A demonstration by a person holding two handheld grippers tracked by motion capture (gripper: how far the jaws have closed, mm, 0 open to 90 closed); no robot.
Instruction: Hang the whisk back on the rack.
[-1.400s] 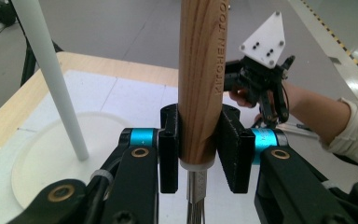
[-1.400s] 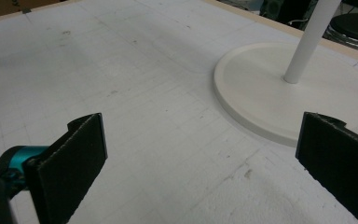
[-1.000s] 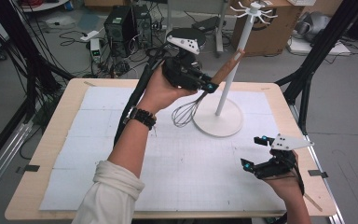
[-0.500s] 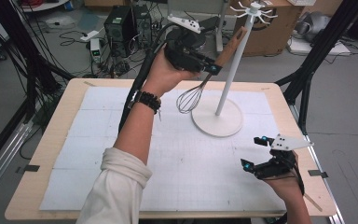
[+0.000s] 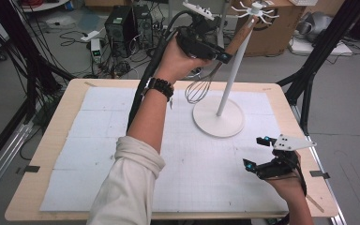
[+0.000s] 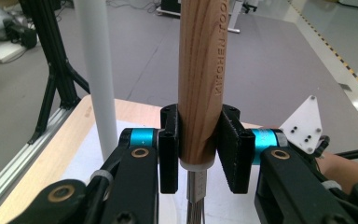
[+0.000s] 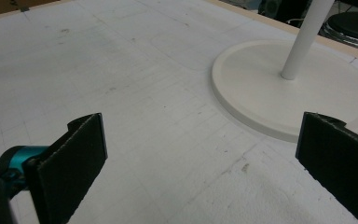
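A whisk with a wooden handle (image 5: 240, 37) and a wire head (image 5: 197, 91) is held up in the air, tilted, beside the white pole (image 5: 233, 70) of a hook stand. My left gripper (image 5: 215, 54) is shut on that handle; its black pads clamp the wooden handle (image 6: 199, 84) from both sides, with the wires running down below them. The stand's round white base (image 5: 218, 119) rests on the mat. My right gripper (image 5: 257, 152) sits low at the table's right front, open, its pads (image 7: 70, 158) wide apart with nothing between them, facing the stand's base (image 7: 261, 93).
A white gridded mat (image 5: 98, 136) covers the wooden table (image 5: 51, 140). The stand's top carries several white hooks (image 5: 255, 8). Beyond the table are computer cases and cables (image 5: 122, 28) on the floor, and black frame legs (image 5: 309, 70) at the right.
The left hand has lifted the whisk up and away along the stand's pole, toward the hooks. The right gripper has stayed where it was.
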